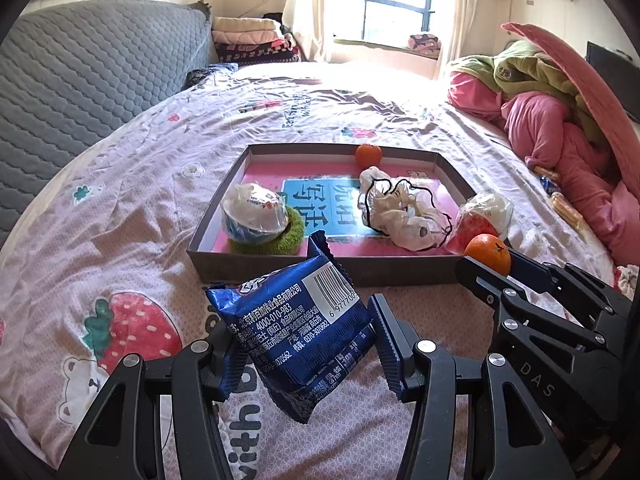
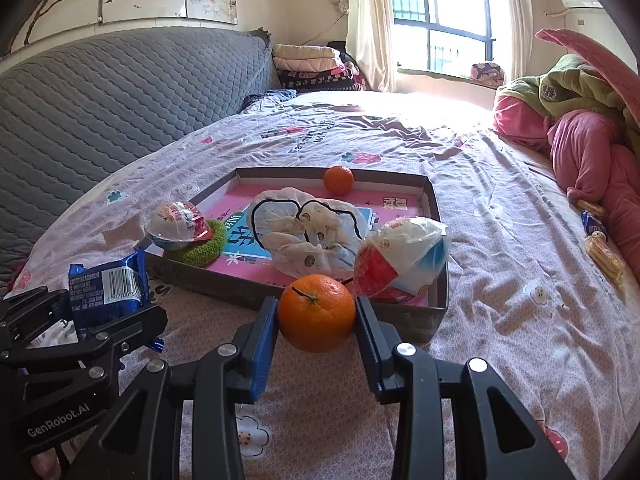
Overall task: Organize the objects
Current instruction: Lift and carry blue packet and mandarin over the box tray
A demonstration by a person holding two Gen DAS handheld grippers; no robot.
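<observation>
My left gripper (image 1: pixel 304 344) has a blue snack packet (image 1: pixel 298 332) pinched between its pads, about halfway open. The packet is soft and hangs tilted, so it could slide out and drop on the bed (image 1: pixel 120 200) before it gets to the box (image 1: pixel 320 272). It hangs just in front of the box's near wall.

My right gripper (image 2: pixel 317 314) is squeezed nearly closed on a round orange (image 2: pixel 316 312), one pad on each side. A round thing can pop out if I tip it, and then it would roll away across the bed. It too is just in front of the box's near wall.

Inside the box, a red and white wrapped ball (image 2: pixel 400 260) sits in the near right corner, close to where my orange would go. I could bump it.

A crumpled white bag (image 2: pixel 308 236) lies in the middle of the box. Another orange (image 2: pixel 338 179) rests against the box's far wall.
</observation>
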